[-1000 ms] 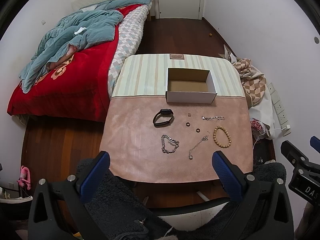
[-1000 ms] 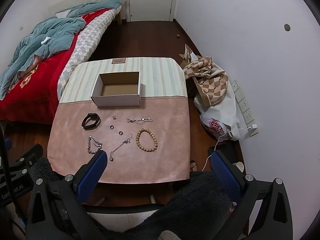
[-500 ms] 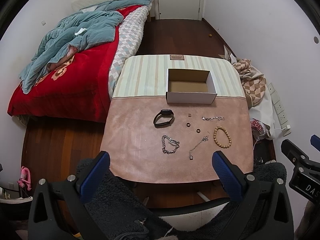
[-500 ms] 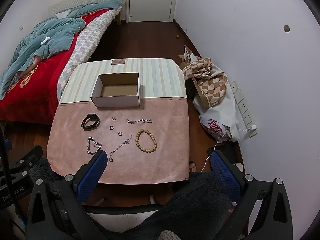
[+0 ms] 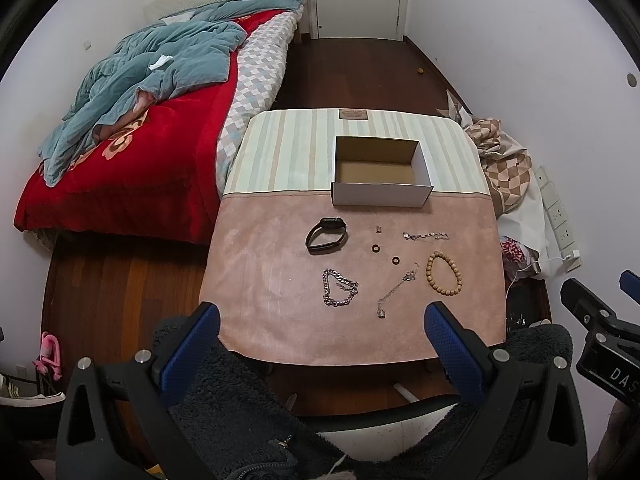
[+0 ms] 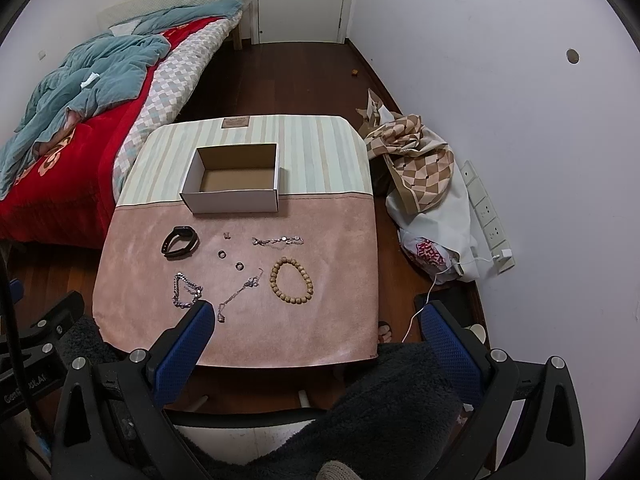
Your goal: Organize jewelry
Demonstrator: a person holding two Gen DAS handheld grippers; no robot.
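Observation:
An empty white cardboard box (image 5: 380,194) (image 6: 232,200) stands open on the table. In front of it, on the pink mat (image 5: 260,280) (image 6: 332,320), lie a black wristband (image 5: 326,236) (image 6: 180,242), a wooden bead bracelet (image 5: 444,278) (image 6: 291,286), a silver chain bracelet (image 5: 339,293) (image 6: 185,290), a thin necklace (image 5: 396,290) (image 6: 239,292), a small silver bracelet (image 5: 426,236) (image 6: 278,241) and small rings (image 5: 375,248) (image 6: 221,254). My left gripper (image 5: 320,344) and right gripper (image 6: 316,340) are open and empty, held above the table's near edge.
A bed with a red blanket and teal quilt (image 5: 140,112) stands to the left. Checked cloth and bags (image 6: 424,184) lie on the floor to the right by wall sockets. A closed door (image 6: 300,0) is at the far end. My dark fleece sleeves fill the foreground.
Both views have shifted very slightly; the jewelry and box have not moved and both grippers stay open.

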